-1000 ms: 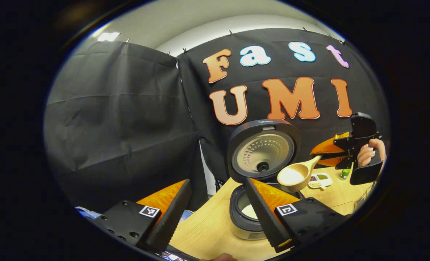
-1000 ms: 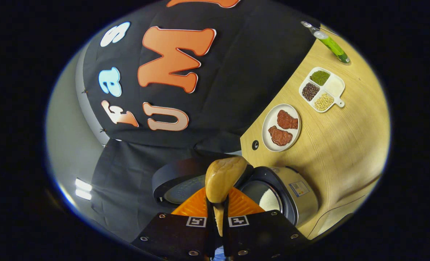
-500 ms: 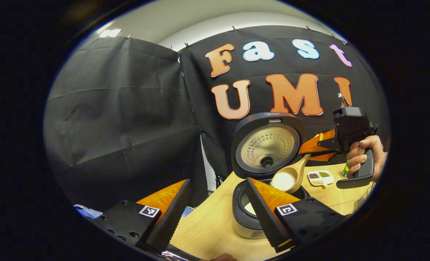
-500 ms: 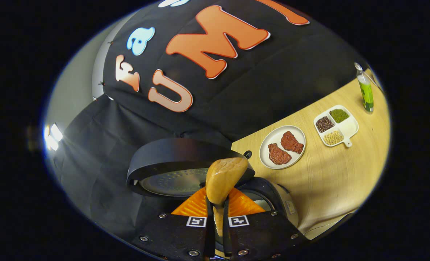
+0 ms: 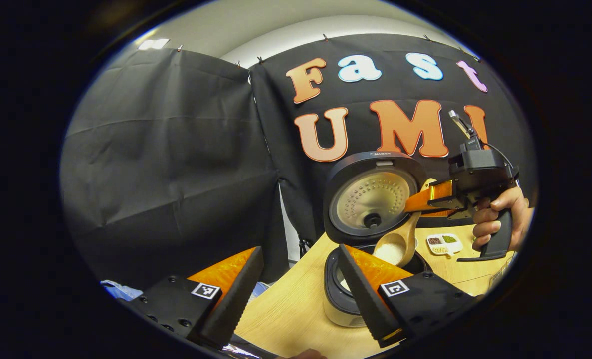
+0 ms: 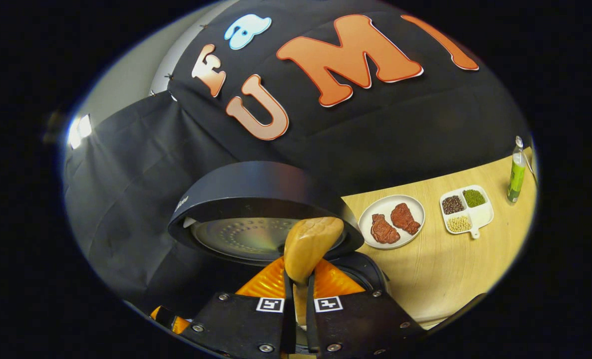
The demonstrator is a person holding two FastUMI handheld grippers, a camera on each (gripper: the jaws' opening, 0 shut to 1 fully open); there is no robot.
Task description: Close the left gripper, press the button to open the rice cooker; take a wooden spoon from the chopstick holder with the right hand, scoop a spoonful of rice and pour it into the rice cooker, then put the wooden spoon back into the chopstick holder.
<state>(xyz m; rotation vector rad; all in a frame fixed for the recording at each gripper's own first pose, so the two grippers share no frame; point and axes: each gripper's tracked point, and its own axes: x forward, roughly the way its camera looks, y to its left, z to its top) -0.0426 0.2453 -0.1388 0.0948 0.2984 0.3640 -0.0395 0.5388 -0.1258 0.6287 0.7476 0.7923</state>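
The right tool point(image 6: 296, 294) is clamped on the handle of the wooden spoon point(image 5: 398, 244). The spoon bowl, loaded with rice, tilts down over the open rice cooker point(image 5: 343, 294), just below its raised lid point(image 5: 373, 197). The left tool point(image 5: 296, 294) hangs near the cooker with its fingers spread wide, gripping nothing. The cooker stands on the tabletop point(image 6: 445, 269).

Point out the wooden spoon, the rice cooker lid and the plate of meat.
wooden spoon point(image 5: 393, 248): left gripper view, on its rice-filled bowl.
rice cooker lid point(image 5: 370, 199): left gripper view, on its metal inner face.
plate of meat point(image 6: 381, 206): right gripper view, on its bare rim.
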